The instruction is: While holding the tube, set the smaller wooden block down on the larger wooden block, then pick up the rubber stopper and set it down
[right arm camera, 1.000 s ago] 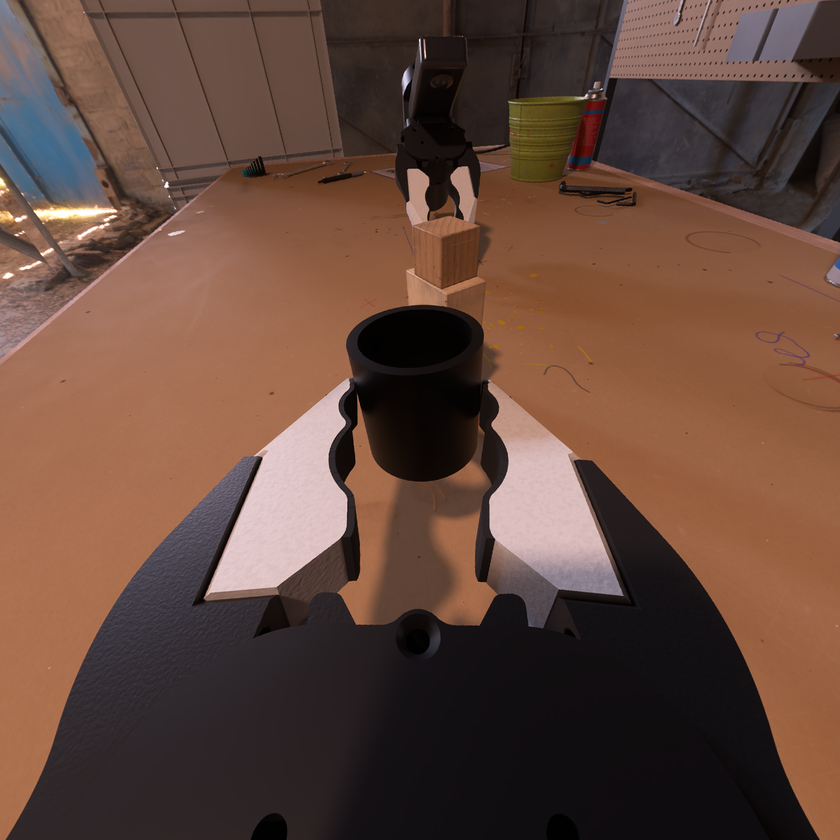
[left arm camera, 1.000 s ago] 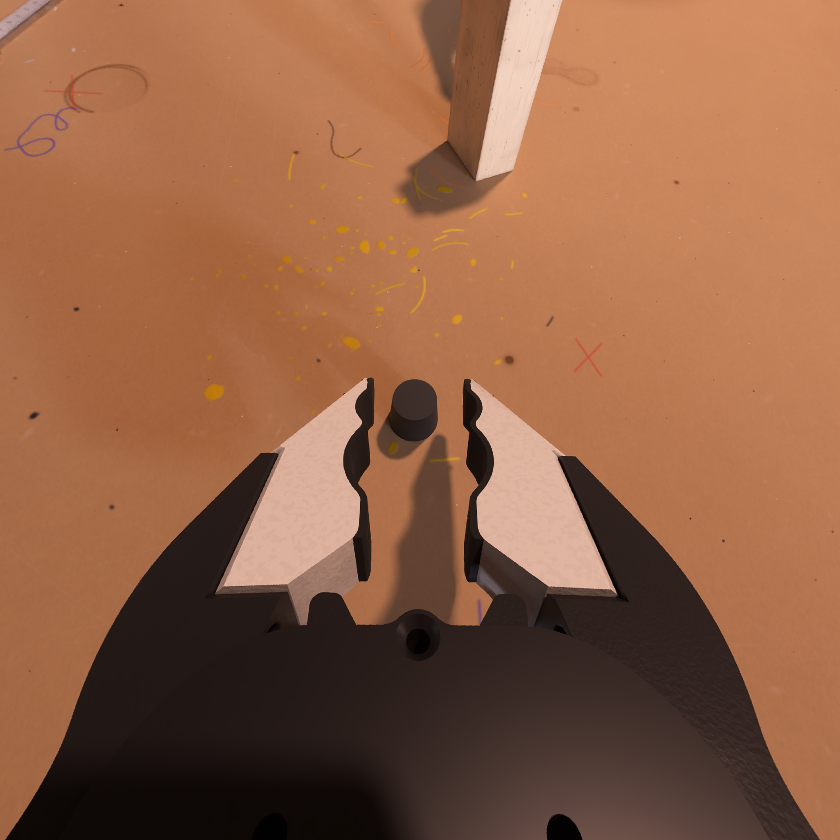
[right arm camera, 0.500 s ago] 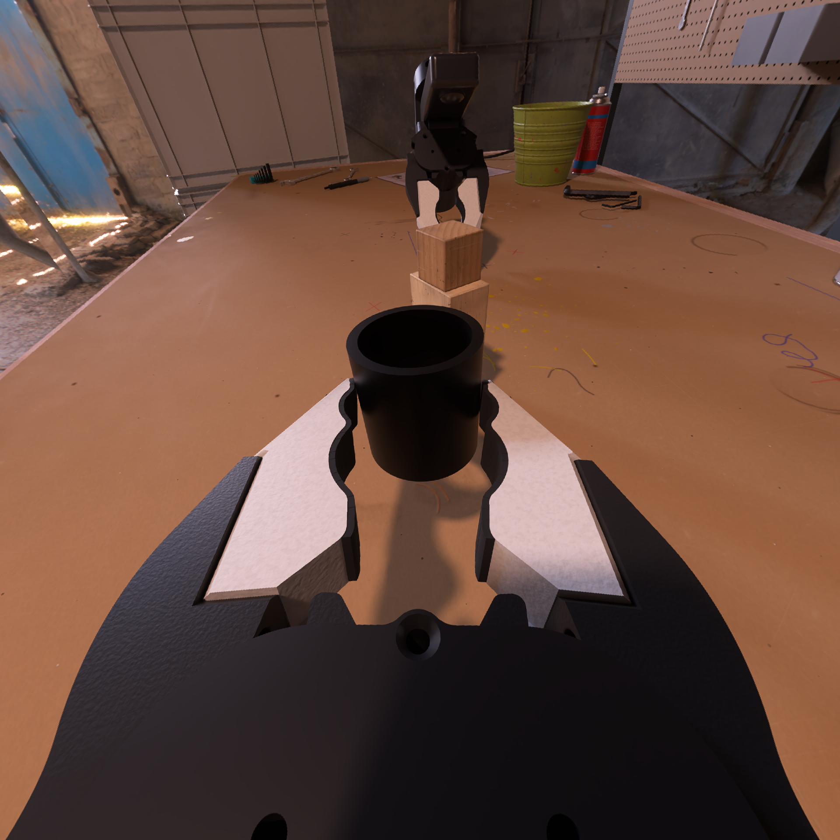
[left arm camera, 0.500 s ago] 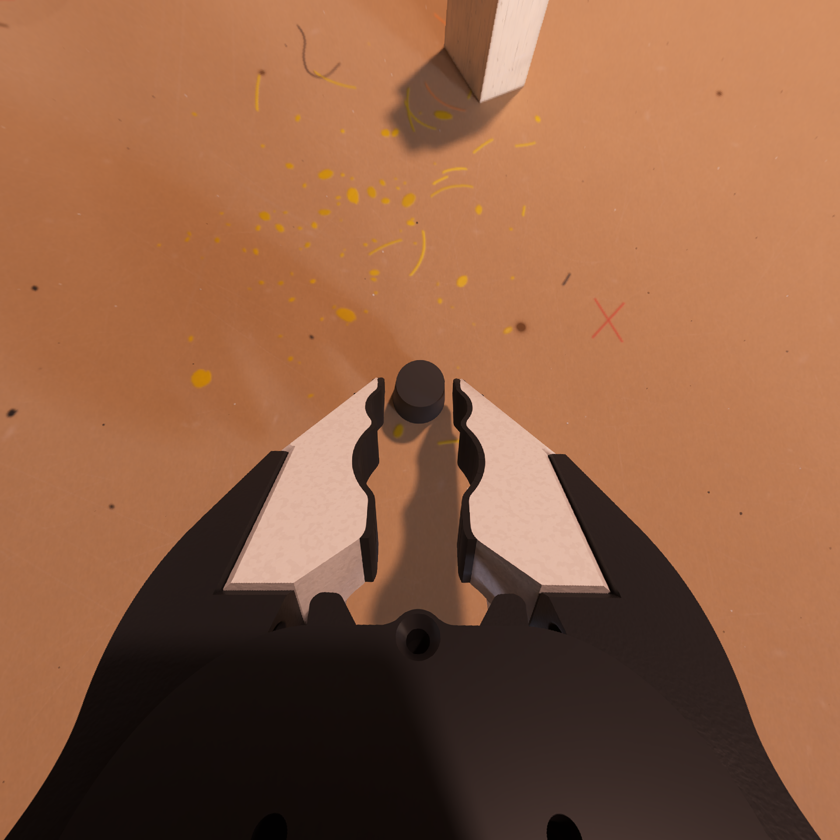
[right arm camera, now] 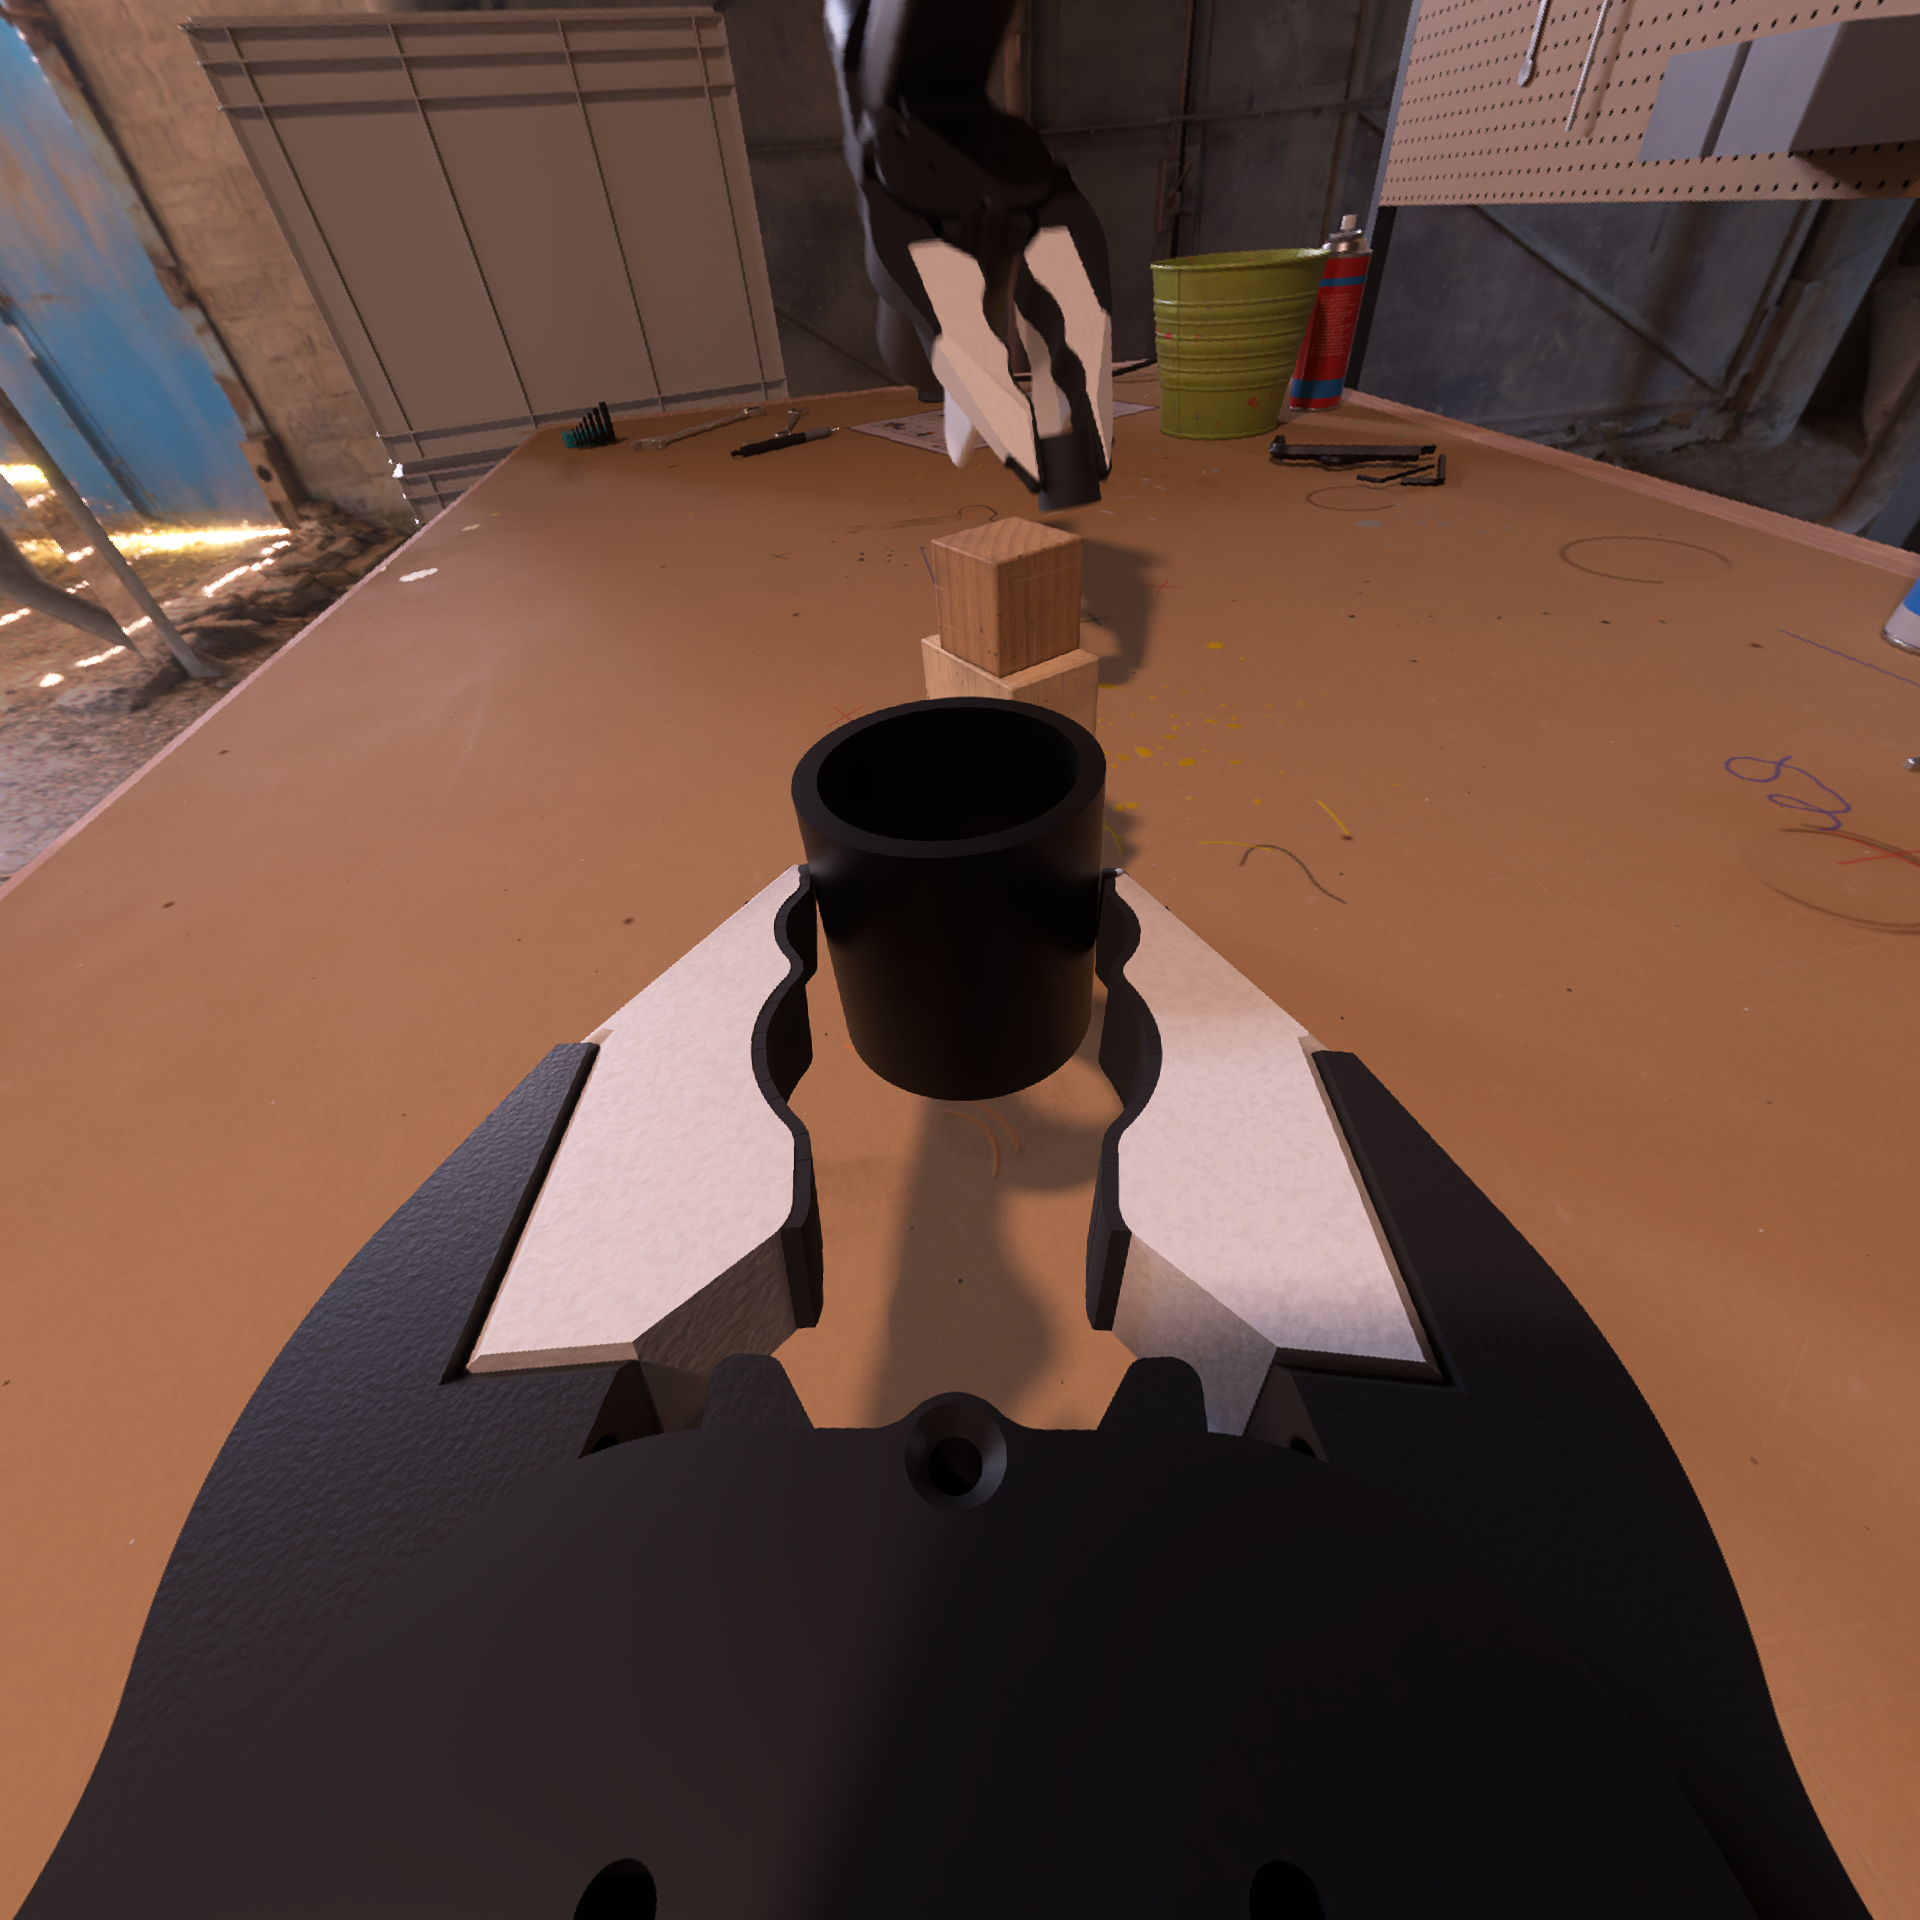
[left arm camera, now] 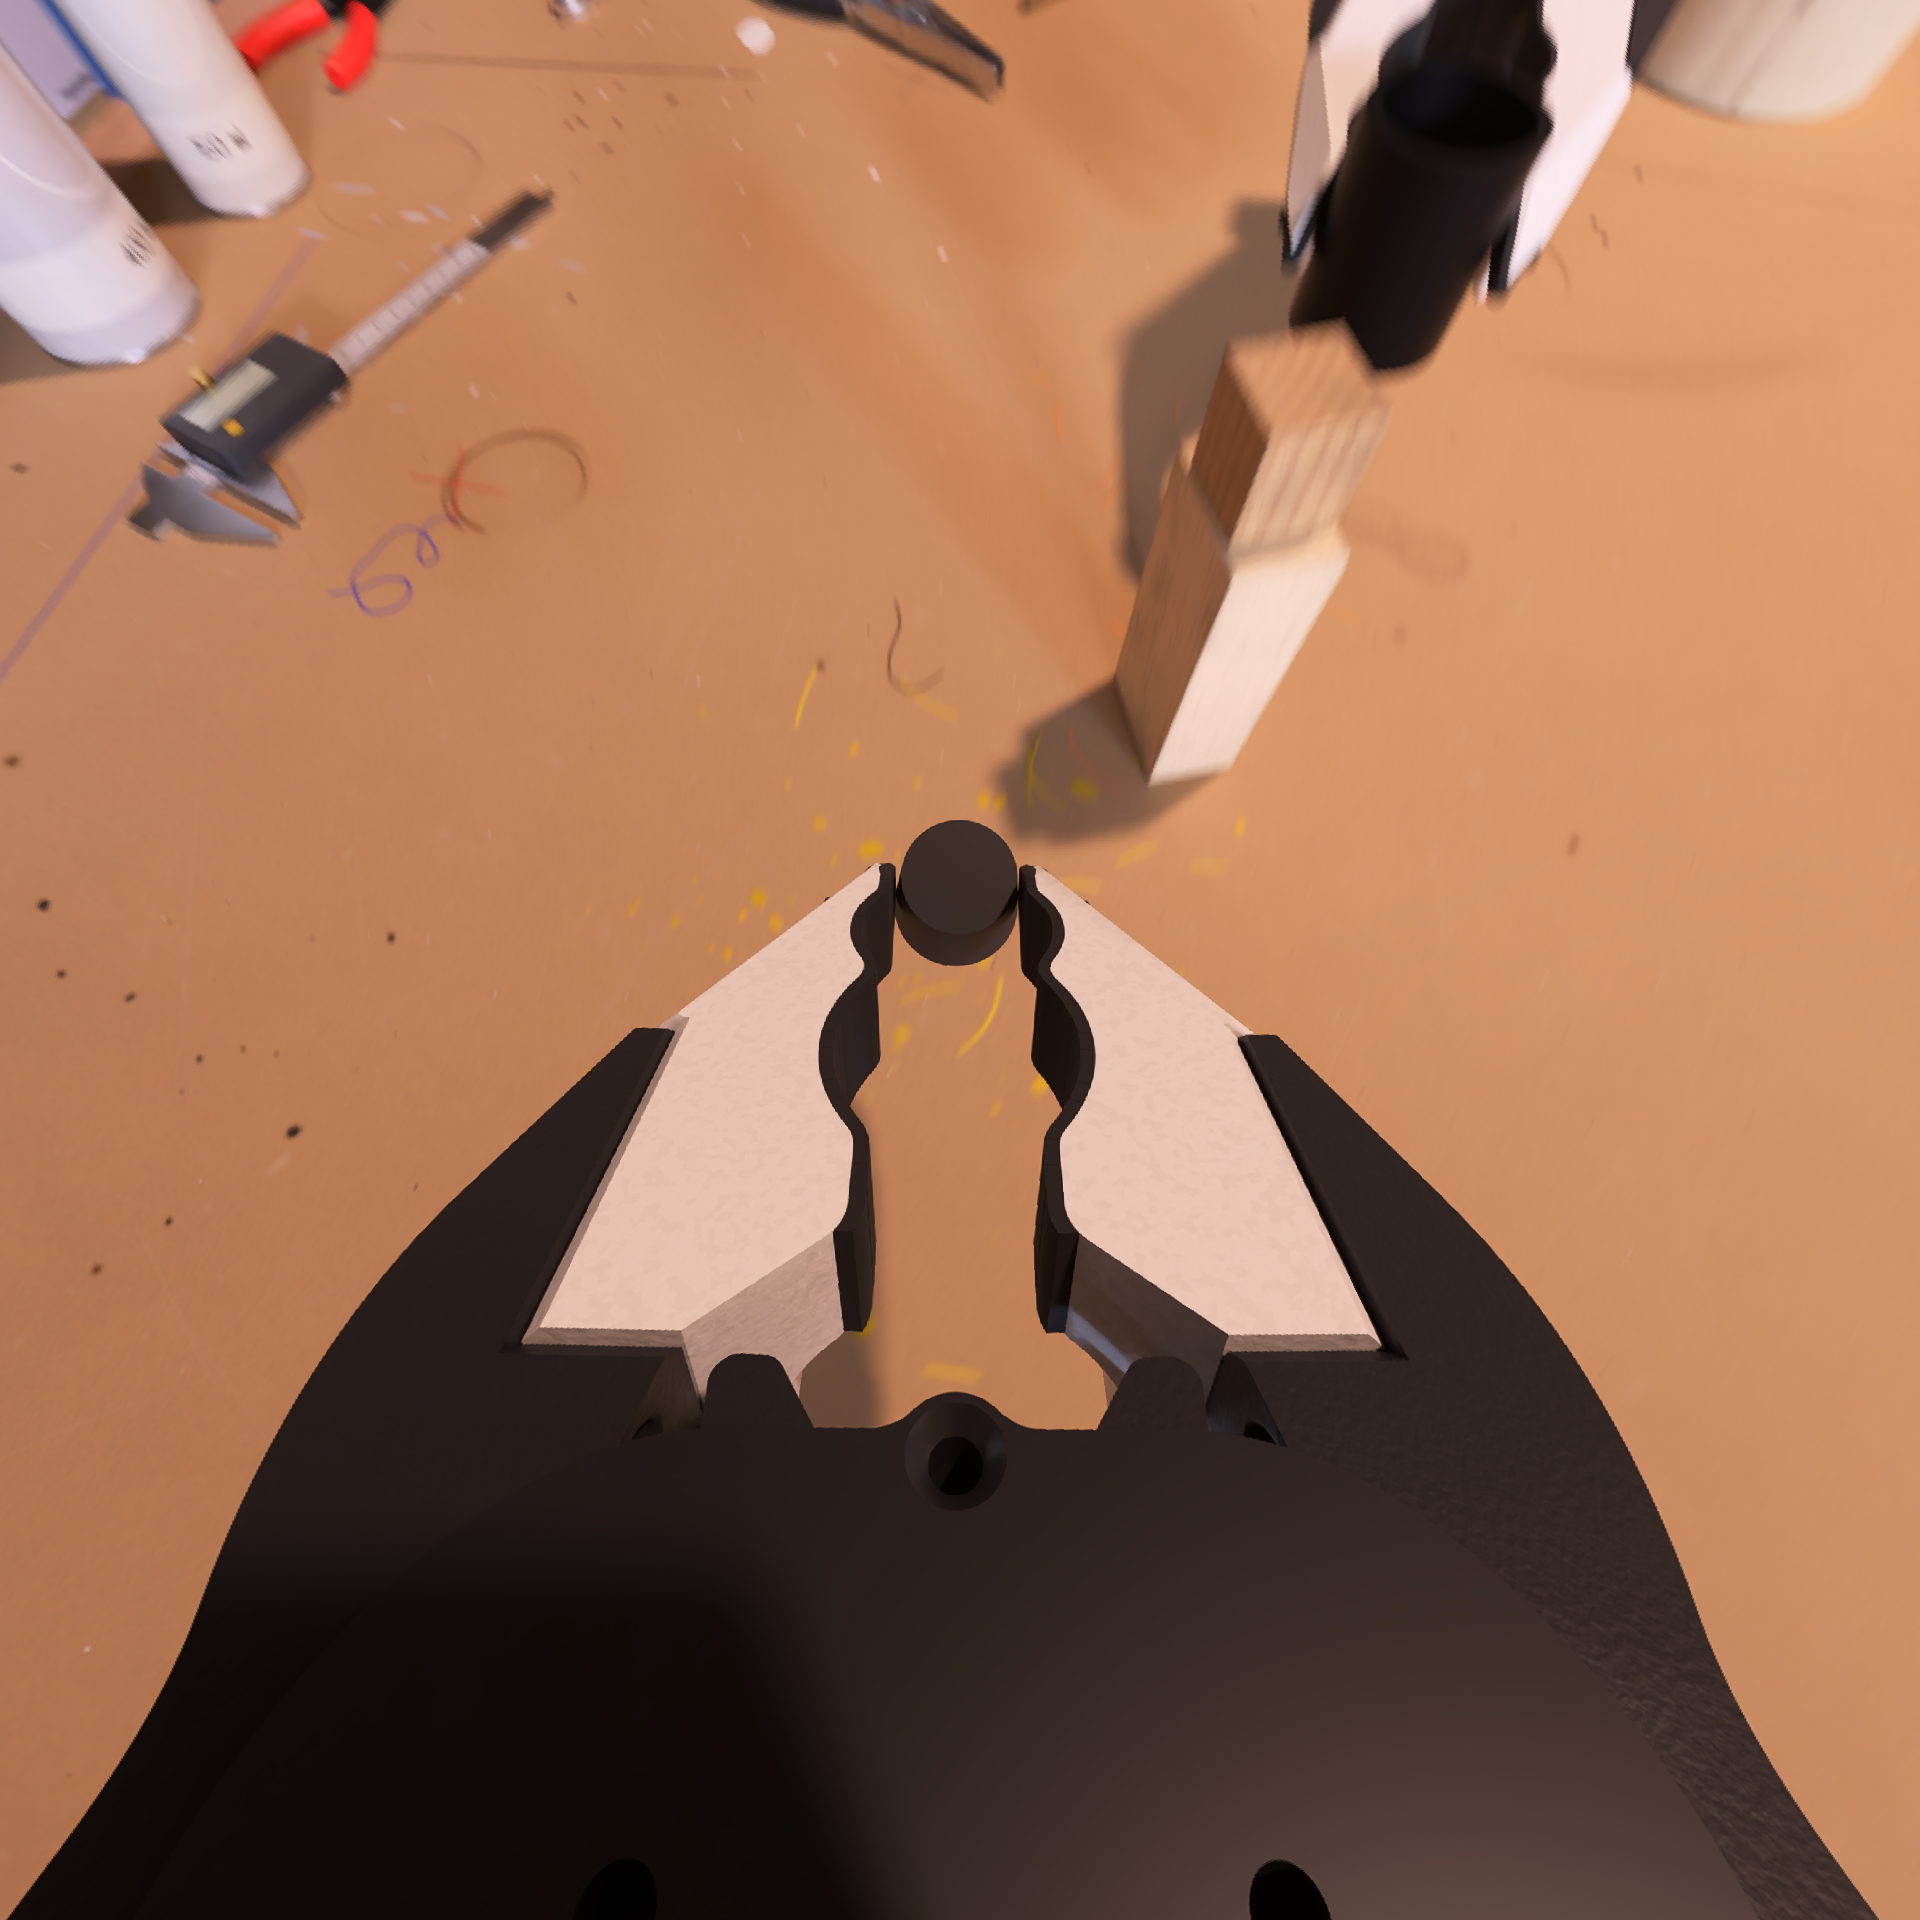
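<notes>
My left gripper [left arm camera: 956, 894] is shut on the black rubber stopper [left arm camera: 956, 899] and holds it in the air above the orange table; it also shows in the right wrist view [right arm camera: 1065, 473], raised beyond the blocks, with the stopper [right arm camera: 1070, 480] at its tips. The smaller wooden block [left arm camera: 1288, 457] stands on the larger wooden block [left arm camera: 1216, 655]; both also show in the right wrist view, the smaller [right arm camera: 1006, 597] on the larger [right arm camera: 961, 670]. My right gripper [right arm camera: 954, 883] is shut on the black tube [right arm camera: 951, 914], upright above the table; the tube also shows in the left wrist view [left arm camera: 1423, 208].
A digital caliper [left arm camera: 260, 416] and white cylinders [left arm camera: 83, 260] lie at the left in the left wrist view. A green bucket [right arm camera: 1231, 343], a spray can [right arm camera: 1330, 322], hex keys [right arm camera: 1351, 457] and hand tools [right arm camera: 727, 431] sit at the table's far end. A pegboard [right arm camera: 1610, 104] hangs at the right.
My left gripper closed on the stopper and lifted it well off the table, tilting up so more of the table shows. The right gripper and tube stayed put.
</notes>
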